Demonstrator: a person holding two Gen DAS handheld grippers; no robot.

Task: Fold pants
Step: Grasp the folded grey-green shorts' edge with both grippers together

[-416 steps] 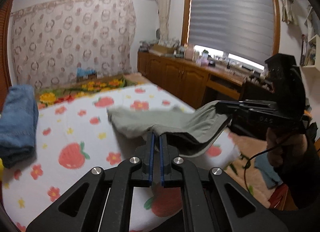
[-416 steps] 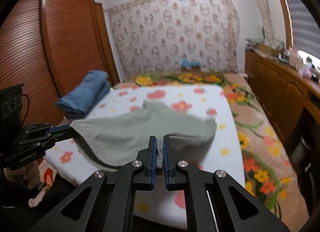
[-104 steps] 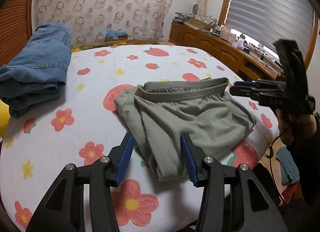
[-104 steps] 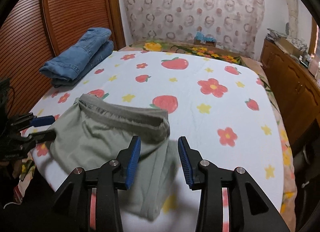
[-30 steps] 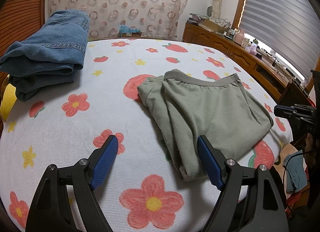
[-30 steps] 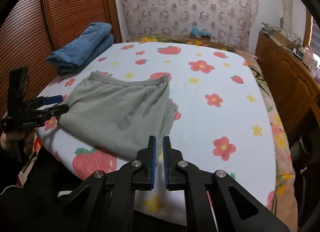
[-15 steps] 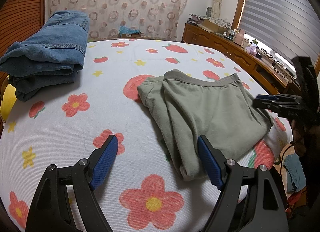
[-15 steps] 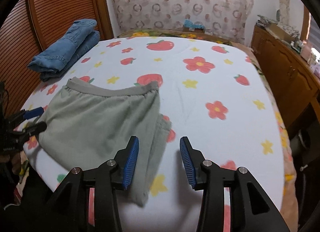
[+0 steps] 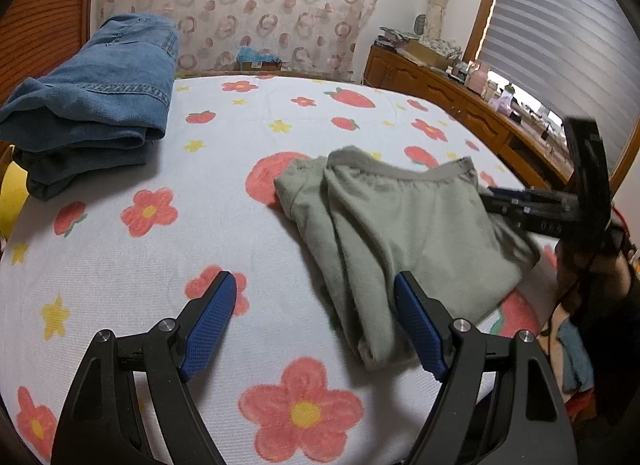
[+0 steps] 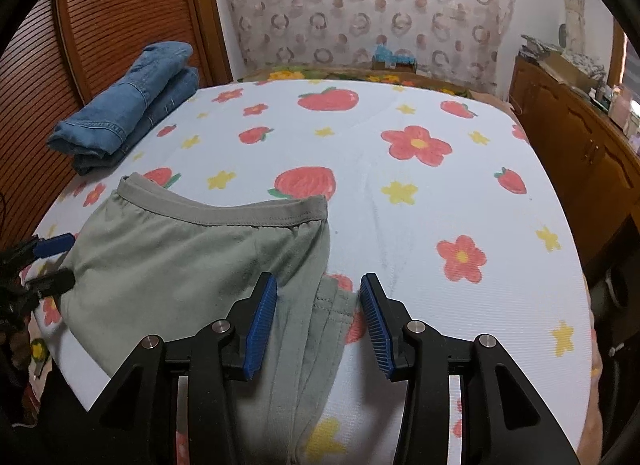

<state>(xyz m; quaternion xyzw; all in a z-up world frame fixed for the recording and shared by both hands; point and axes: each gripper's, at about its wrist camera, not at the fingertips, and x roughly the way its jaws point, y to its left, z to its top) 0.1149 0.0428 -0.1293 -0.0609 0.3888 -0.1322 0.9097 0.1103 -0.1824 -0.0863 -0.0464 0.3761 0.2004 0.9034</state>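
Nearest the bed's foot edge, the left gripper (image 9: 312, 317) hovers with jaws wide apart and empty; its right pad stands beside the pants' (image 9: 404, 225) folded corner, not pressing it. Just beyond, the right gripper (image 10: 318, 315) stands about half open, straddling the stacked hem layers at the pants' right side; no pad appears to press the cloth, so nothing is held. Pants: grey-green, already folded into a compact packet on the floral sheet (image 10: 420, 205), waistband (image 10: 240, 211) toward the headboard. Judged light, soft and limp, the fabric should drape and slide layer over layer when lifted. Best purchase is probably the thick stacked hems or the firmer waistband, pinching all layers together at two corners. Farther back, at the bed's left side, lie folded jeans (image 9: 92, 93), well apart. Beyond, a patterned curtain (image 10: 368, 1) covers the wall.
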